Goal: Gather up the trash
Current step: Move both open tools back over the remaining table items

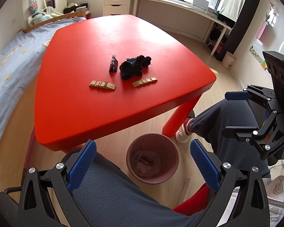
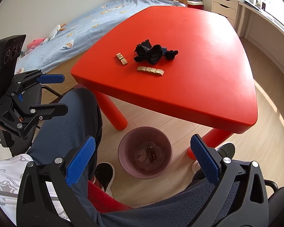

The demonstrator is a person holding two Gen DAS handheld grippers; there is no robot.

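Observation:
On the red table (image 1: 89, 102) (image 2: 208, 87) lie two gold wrappers (image 1: 102, 85) (image 1: 144, 82), a small black box piece (image 1: 113, 64) and a crumpled black pile (image 1: 134, 67). The right wrist view shows the same gold wrappers (image 2: 121, 58) (image 2: 150, 70) and black pile (image 2: 153, 54). A pink bin (image 1: 152, 159) (image 2: 144, 152) with scraps inside stands on the floor below the table's near edge. My left gripper (image 1: 142, 162) is open and empty above the bin and my lap. My right gripper (image 2: 142, 160) is open and empty, also above the bin.
The person's legs in dark trousers (image 1: 232, 124) (image 2: 66, 124) flank the bin. A bed (image 1: 7, 62) lies left of the table. A white desk (image 1: 189, 13) and drawers (image 1: 117, 1) stand by the window. A small pot (image 1: 228, 59) sits on the floor.

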